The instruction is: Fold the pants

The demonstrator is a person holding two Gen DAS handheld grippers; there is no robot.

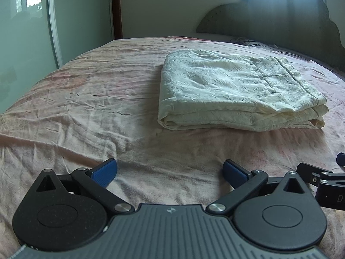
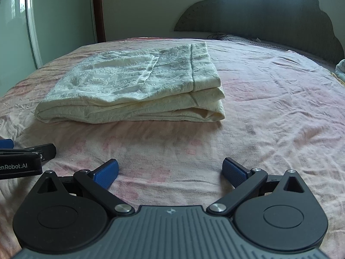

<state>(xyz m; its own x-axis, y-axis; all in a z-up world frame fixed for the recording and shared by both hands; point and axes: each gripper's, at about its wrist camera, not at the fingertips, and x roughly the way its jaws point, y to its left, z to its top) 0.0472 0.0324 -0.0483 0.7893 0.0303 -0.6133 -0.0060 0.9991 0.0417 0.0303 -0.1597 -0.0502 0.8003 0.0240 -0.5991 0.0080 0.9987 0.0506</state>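
Note:
The cream pants point(image 1: 237, 90) lie folded into a thick rectangular stack on the pink bed sheet point(image 1: 86, 99), ahead and to the right in the left wrist view. In the right wrist view the pants point(image 2: 138, 86) lie ahead and to the left. My left gripper point(image 1: 170, 172) is open and empty, low over the sheet, well short of the pants. My right gripper point(image 2: 170, 172) is open and empty too, just beside the left one. Part of the right gripper shows at the left view's right edge point(image 1: 323, 181), and part of the left gripper at the right view's left edge point(image 2: 23, 157).
A dark padded headboard point(image 2: 269, 15) stands at the far end of the bed. A glass sliding door point(image 1: 25, 32) and a wall lie beyond the bed's left side. A small patterned cloth point(image 2: 340, 69) lies at the far right edge.

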